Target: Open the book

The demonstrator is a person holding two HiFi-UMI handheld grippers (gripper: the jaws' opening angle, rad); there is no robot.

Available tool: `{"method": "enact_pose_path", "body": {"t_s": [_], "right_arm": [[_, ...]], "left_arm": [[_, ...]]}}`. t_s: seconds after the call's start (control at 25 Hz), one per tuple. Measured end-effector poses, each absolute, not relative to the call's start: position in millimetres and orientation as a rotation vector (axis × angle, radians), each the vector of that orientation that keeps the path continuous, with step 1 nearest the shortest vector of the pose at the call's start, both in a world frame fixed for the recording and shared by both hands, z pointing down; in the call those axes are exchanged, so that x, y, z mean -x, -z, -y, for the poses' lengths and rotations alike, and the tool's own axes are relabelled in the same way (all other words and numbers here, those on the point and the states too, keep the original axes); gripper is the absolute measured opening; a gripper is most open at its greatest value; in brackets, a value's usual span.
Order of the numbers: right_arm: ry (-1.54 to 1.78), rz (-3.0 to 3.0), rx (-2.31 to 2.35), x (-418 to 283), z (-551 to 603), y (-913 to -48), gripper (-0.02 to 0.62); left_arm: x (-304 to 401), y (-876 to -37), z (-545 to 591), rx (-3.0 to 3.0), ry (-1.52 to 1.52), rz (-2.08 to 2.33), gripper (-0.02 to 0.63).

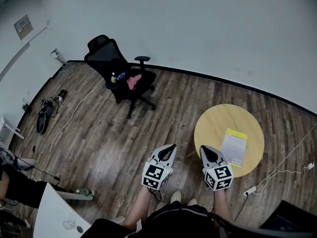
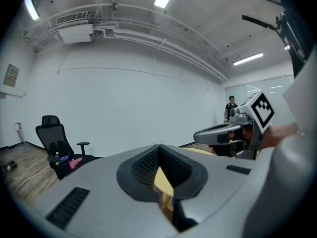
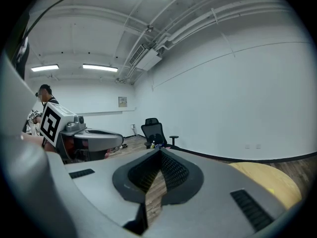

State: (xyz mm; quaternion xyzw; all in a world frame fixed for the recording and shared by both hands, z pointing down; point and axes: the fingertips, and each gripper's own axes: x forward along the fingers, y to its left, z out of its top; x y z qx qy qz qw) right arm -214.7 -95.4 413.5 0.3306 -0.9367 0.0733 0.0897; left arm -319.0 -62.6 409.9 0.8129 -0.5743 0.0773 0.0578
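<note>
While the book (image 1: 234,147) lies closed on the round worktop (image 1: 210,125) at the head view's lower right, nothing is done yet: left gripper (image 1: 170,148) and right gripper (image 1: 205,150) hang short of it, jaws together and empty. Reaching and opening remain.

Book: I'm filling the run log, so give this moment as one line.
book: closed, flat on table | left tongs: shut, empty | right tongs: shut, empty | contact with book: none yet
</note>
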Motion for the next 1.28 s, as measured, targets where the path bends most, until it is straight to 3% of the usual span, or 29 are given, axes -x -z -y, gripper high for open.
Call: {"method": "enact_pose_path", "body": {"t_s": [0.44, 1.28], "right_arm": [[-0.210, 2.770, -1.012, 210, 103, -415, 0.005], [-0.273, 2.472, -1.683, -14, 106, -411, 0.005]], "left_arm": [[318, -412, 75, -2.459, -0.203, 1.710, -0.002], [96, -405, 123, -2.843, -0.242, 1.072, -0.002]]}}
